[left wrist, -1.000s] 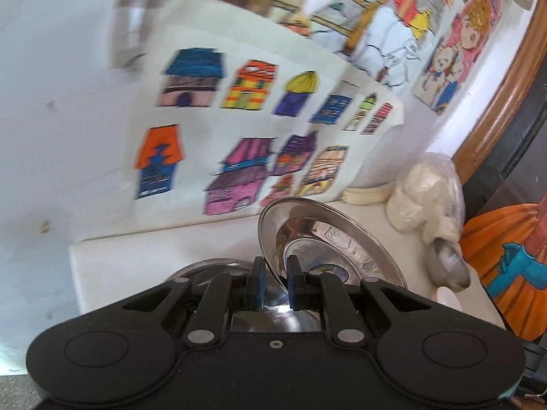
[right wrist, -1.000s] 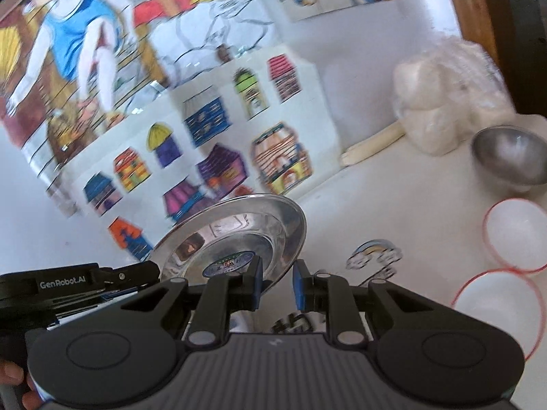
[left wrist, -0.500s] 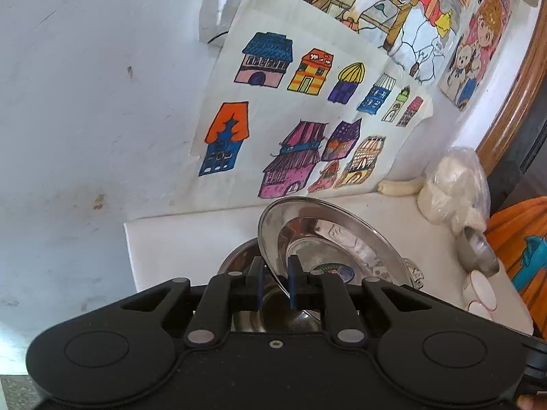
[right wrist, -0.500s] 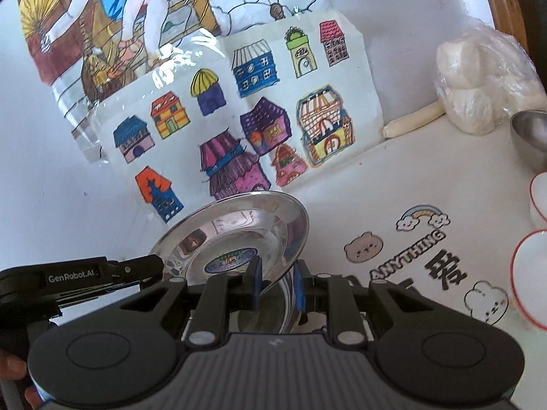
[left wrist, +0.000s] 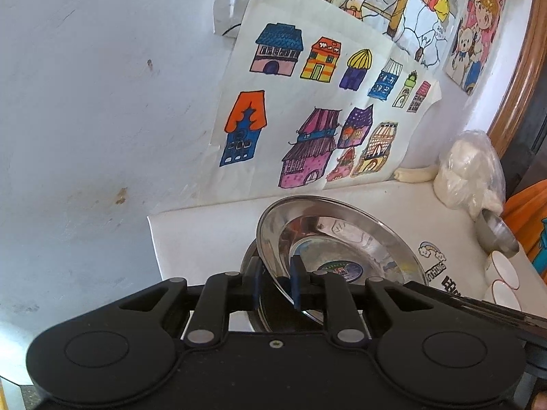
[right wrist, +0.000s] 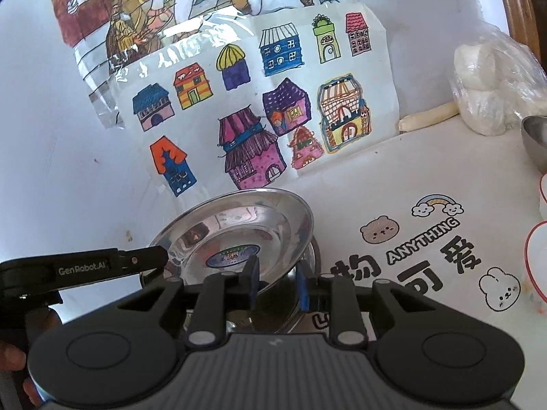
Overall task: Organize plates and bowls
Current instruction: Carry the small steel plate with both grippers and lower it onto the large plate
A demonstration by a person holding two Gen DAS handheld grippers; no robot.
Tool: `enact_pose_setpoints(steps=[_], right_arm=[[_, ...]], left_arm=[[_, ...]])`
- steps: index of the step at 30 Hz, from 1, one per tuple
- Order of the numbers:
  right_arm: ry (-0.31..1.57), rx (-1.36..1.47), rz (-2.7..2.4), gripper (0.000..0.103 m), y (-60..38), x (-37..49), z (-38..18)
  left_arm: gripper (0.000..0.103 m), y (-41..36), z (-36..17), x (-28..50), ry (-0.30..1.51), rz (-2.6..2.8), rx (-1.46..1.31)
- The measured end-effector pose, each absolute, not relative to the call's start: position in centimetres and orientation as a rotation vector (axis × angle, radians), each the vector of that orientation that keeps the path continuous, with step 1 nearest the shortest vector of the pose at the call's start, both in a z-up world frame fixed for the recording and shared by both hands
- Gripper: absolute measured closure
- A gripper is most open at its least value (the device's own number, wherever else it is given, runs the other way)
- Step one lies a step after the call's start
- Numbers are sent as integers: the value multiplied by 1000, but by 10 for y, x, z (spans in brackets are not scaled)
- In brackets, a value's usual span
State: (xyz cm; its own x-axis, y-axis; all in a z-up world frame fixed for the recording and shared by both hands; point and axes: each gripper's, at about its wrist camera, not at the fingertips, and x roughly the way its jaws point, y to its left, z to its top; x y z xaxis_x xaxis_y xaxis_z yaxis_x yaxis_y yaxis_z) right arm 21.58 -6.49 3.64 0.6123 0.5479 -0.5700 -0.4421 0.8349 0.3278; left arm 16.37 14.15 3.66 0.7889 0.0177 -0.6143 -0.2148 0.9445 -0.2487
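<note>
A shiny steel plate (left wrist: 342,239) (right wrist: 239,225) with a round blue sticker lies tilted over another steel dish (left wrist: 248,266) (right wrist: 316,249) near the wall. My left gripper (left wrist: 275,282) straddles its left rim. Its jaws are opening, and the rim sits between the blue pads with a little slack. My right gripper (right wrist: 277,282) straddles the opposite rim. Its jaws are opening too, with a dark gap between the rim and the right pad (right wrist: 302,285). The left gripper's finger (right wrist: 150,256) shows in the right wrist view.
A white mat with cartoon print (right wrist: 427,249) covers the table, and its left edge (left wrist: 154,239) is close by. To the right stand a steel bowl (left wrist: 495,235) (right wrist: 535,143), red-rimmed white bowls (left wrist: 502,270) (right wrist: 536,263) and a bag of white lumps (left wrist: 468,167). A drawing-covered wall (right wrist: 239,102) stands behind.
Both grippers have sunk and moved towards the wall with the plate, which now sits lower over the dish beneath. Both pairs of pads have spread slightly.
</note>
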Motion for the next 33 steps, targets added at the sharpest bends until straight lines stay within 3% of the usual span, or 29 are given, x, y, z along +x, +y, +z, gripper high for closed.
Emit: enact_pose_setpoints(steps=[33], right_arm=[[734, 100, 612, 71, -61, 208, 30]], left_arm=[[80, 141, 18, 158, 696, 155, -279]])
